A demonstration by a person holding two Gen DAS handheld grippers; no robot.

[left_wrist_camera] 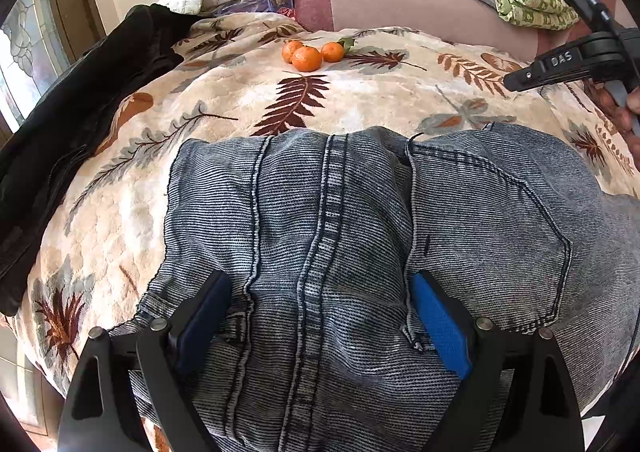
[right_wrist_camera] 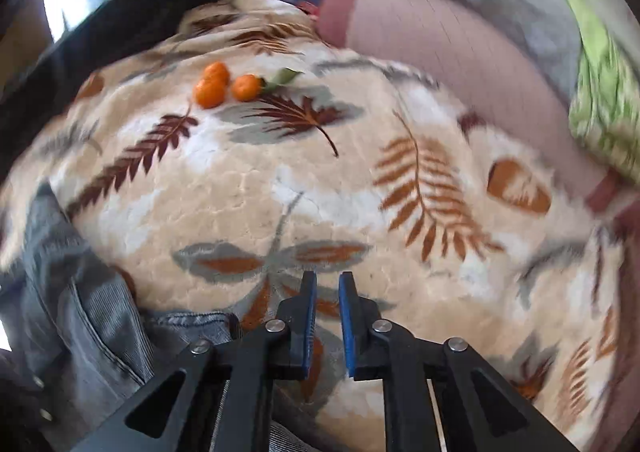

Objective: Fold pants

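Denim fills the left wrist view: folded pants (left_wrist_camera: 340, 252) lie on the bed's leaf-print blanket (left_wrist_camera: 360, 99), spread under and ahead of the left tool (left_wrist_camera: 320, 316); its fingers stand wide apart over the cloth, clamping nothing; right tool (left_wrist_camera: 568, 63) visible far right of it, off the pants. Right wrist view, blurred, shows mostly blanket (right_wrist_camera: 340, 179); pants (right_wrist_camera: 80, 312) only to the left of the right tool (right_wrist_camera: 327, 312), whose fingers are nearly together, empty; three tangerines (right_wrist_camera: 224, 85) well ahead.
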